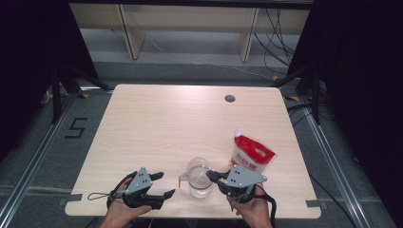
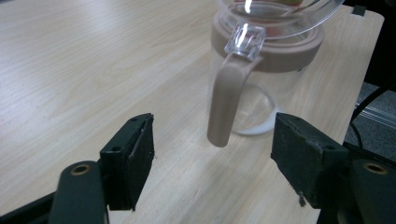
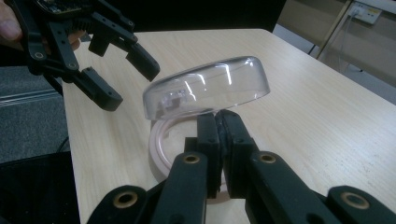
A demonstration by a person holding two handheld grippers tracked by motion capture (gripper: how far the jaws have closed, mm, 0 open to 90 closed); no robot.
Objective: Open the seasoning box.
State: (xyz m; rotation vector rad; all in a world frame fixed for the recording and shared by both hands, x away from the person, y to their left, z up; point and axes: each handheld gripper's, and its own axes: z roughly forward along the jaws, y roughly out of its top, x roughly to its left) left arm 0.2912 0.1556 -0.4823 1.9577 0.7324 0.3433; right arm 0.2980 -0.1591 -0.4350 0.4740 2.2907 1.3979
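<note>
A clear jug (image 1: 198, 178) with a beige collar stands near the front edge of the tabletop (image 1: 157, 123), between two hand-held tongs, its hinged clear lid (image 3: 208, 86) tipped up. The right tongs (image 3: 219, 123) are pinched shut on the lid's rim, propping it open above the collar. The left tongs (image 2: 212, 144) stand wide apart with nothing between the pads — the jug's beige handle (image 2: 227, 100) hangs just ahead of them, untouched. A red-and-white pouch (image 1: 251, 154) lies just beyond the right tongs, near the jug.

The risk from here lies in that thin pinch: the lid is smooth and curved, and a slight twist of the right hand could let it slip and snap down, or tug the light jug sideways across the wood. If the left tongs close off-centre on the handle, the jug may swivel. A whitish trace at the jug's bottom may be powder or liquid — it is hard to tell through the glare.
</note>
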